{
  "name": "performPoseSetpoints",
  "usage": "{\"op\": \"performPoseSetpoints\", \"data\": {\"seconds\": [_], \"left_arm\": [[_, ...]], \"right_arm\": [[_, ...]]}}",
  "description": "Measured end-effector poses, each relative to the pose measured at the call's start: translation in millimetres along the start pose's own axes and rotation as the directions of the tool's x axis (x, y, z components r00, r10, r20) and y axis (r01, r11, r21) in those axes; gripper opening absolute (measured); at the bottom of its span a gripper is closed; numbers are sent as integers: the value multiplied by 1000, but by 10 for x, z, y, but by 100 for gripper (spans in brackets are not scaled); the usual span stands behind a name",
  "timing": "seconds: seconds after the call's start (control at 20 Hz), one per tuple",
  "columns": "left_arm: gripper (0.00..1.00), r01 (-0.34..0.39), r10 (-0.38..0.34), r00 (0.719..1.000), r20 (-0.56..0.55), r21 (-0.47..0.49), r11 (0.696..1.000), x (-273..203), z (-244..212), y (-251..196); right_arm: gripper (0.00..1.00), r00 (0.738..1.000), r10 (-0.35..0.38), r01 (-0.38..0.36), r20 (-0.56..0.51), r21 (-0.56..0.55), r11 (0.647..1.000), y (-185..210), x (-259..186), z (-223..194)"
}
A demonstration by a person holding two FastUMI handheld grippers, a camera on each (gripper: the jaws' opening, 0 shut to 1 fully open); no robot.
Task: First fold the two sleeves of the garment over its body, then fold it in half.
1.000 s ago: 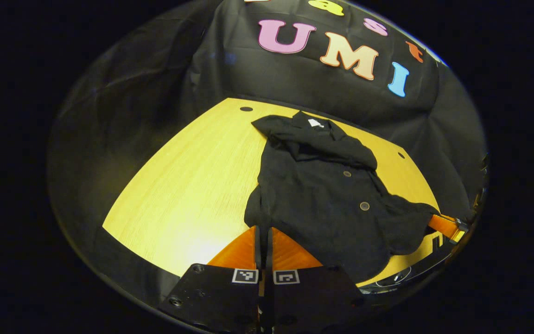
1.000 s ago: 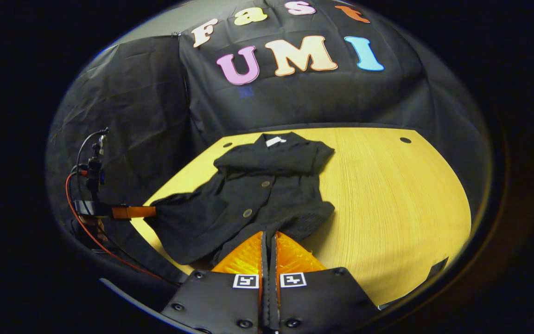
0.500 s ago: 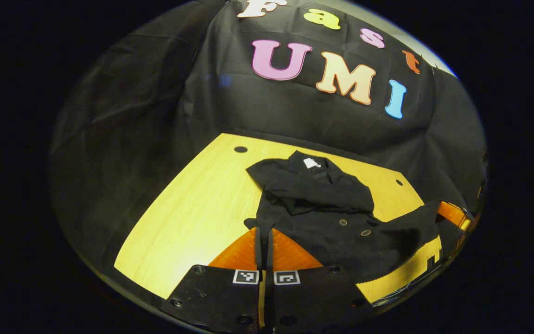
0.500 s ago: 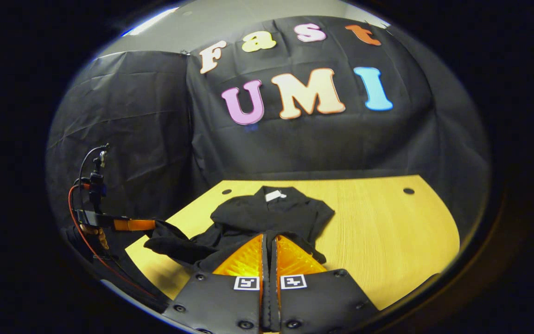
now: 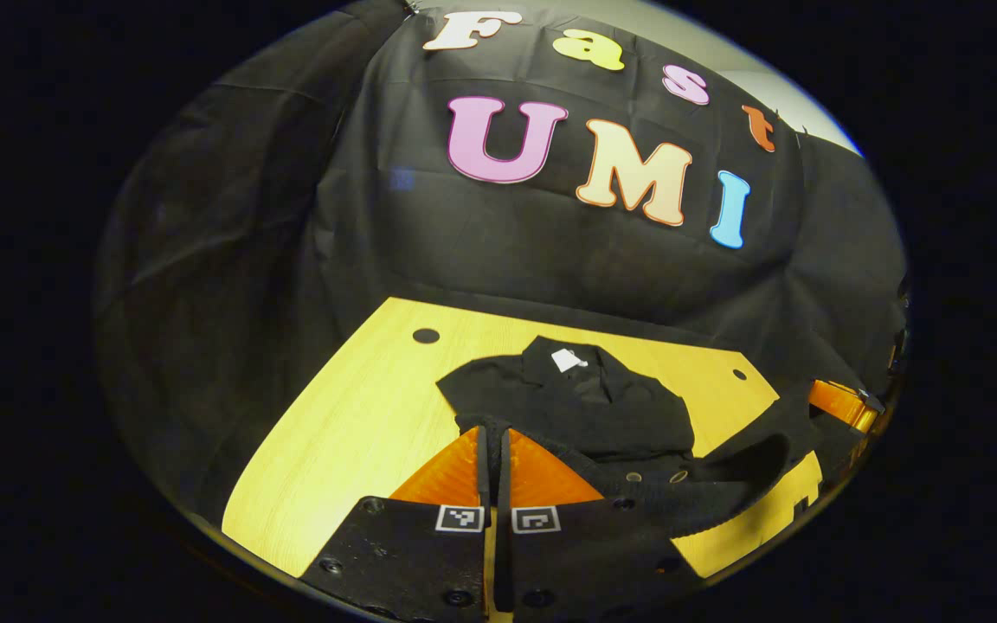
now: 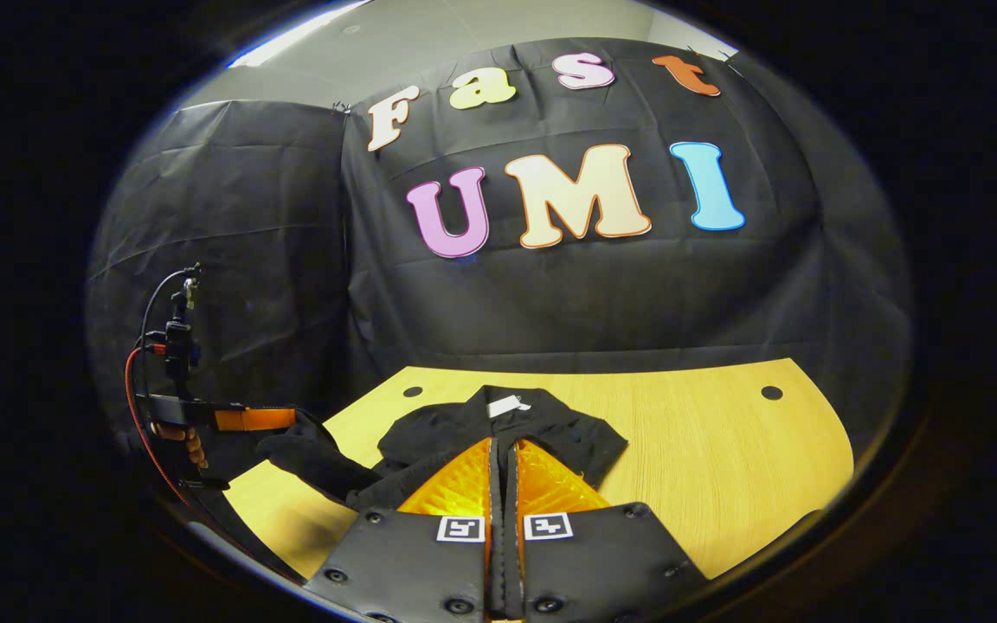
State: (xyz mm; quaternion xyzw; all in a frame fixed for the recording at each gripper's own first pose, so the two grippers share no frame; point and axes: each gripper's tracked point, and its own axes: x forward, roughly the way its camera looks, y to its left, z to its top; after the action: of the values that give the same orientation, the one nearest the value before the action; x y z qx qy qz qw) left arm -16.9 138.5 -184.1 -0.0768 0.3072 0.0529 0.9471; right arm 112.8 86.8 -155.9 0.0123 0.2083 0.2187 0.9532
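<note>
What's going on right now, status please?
Left hand-held gripper and right hand-held gripper shut on garment hem, lifted off table. Sleeves folded. Nothing in the way.

The booth is dim overall. The yellow wooden tabletop (image 5: 351, 433) is the brightest surface, lit from above, palest just left of the left gripper's fingers. The black buttoned garment (image 6: 542, 428) swallows detail in both views. Fisheye curvature bends the table edges, and the rims darken and soften.

Both grippers' fingers (image 6: 464, 480) pinch the garment (image 6: 550, 430).
</note>
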Motion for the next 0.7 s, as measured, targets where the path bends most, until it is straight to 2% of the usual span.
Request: {"op": "performPoseSetpoints", "data": {"seconds": [0.2, 0.3, 0.7], "left_arm": [[0, 10, -12, 1000, 26, 43, 999, 324, 247, 10], [0, 11, -13, 999, 31, 56, 998, 484, 331, 21], [0, 26, -27, 999, 17, 51, 998, 1073, 419, 96]], "right_arm": [[0, 1000, -20, 20, 11, 4, 1000, -78, 261, 163], [2, 1000, -25, 25, 13, 8, 1000, -101, 387, 214], [2, 997, -72, 72, 14, 23, 997, -214, 952, 336]]}}
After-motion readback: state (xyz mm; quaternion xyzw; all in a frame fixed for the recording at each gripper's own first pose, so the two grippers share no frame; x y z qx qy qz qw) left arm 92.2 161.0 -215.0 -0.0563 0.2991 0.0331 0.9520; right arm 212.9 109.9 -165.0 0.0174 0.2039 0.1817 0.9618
